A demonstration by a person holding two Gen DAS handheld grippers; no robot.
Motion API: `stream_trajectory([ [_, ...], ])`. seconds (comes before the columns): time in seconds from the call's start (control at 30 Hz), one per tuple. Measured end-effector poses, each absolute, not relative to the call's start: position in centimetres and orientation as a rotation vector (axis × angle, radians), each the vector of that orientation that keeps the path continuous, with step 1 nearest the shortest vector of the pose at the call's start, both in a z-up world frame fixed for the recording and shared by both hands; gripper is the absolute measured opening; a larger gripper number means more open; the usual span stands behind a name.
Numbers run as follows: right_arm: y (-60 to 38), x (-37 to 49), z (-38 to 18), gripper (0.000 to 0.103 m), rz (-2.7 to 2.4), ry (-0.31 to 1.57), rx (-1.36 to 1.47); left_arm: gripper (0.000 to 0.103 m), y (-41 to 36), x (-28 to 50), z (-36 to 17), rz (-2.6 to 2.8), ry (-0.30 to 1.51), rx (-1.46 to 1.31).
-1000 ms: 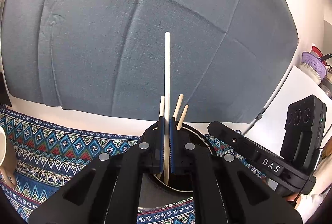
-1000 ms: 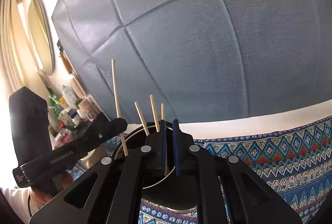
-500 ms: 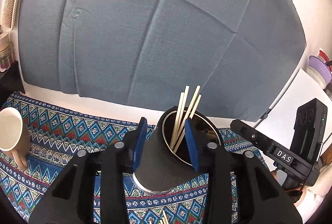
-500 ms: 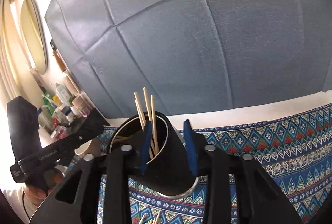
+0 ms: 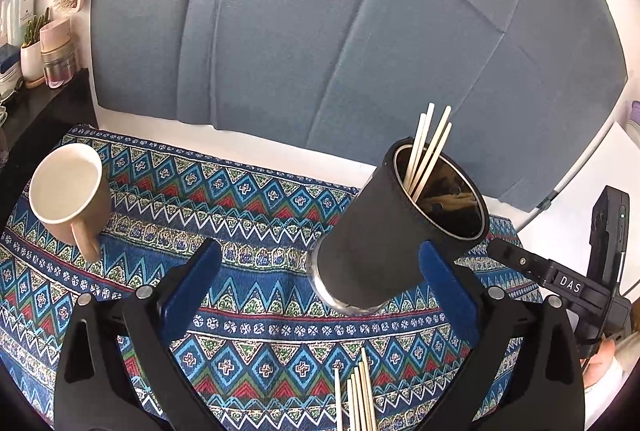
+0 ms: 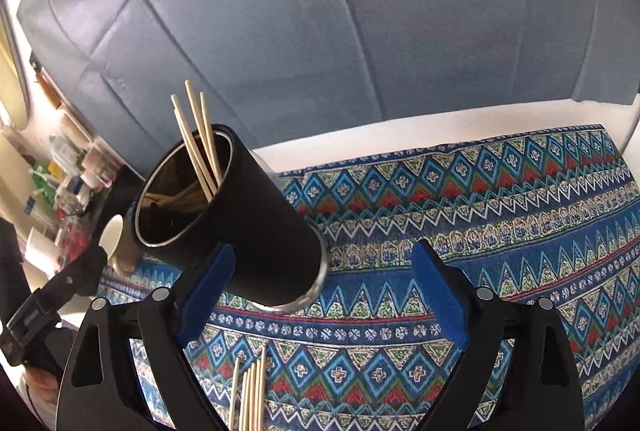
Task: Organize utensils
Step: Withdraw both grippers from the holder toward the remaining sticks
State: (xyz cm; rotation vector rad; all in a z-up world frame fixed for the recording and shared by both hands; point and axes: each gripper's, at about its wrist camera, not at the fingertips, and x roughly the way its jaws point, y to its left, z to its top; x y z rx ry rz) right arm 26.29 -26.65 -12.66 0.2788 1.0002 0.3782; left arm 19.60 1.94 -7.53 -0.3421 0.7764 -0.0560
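Observation:
A black metal-lined cup (image 5: 384, 247) stands on the patterned cloth (image 5: 248, 199) with several wooden chopsticks (image 5: 428, 151) upright in it. More chopsticks (image 5: 360, 395) lie loose on the cloth near the lower edge. My left gripper (image 5: 320, 249) is back from the cup, its jaws opening wide. The blue pads touch nothing. In the right wrist view the same cup (image 6: 240, 227) and its chopsticks (image 6: 200, 139) sit left of centre, with the loose chopsticks (image 6: 250, 391) below. My right gripper (image 6: 324, 251) is also opening, with nothing gripped.
A beige mug (image 5: 66, 183) stands at the cloth's left end and shows behind the cup (image 6: 114, 239) in the right wrist view. A blue fabric backdrop (image 5: 320, 31) hangs behind. Shelves with bottles and jars (image 5: 36, 43) are at the left. The other tool's black housing (image 5: 568, 287) is at right.
Both grippers were shut over the cup, the left on a long chopstick. Both have opened wide, drawn back and tilted down. The chopstick now stands in the cup.

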Motion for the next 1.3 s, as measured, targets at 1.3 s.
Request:
stream_trajectory([
  [1.3,-27.2,17.4,-20.1,0.087,0.32,1.274,0.245,0.099,-6.6,10.7,-21.4,-0.03,1.262,0.068],
])
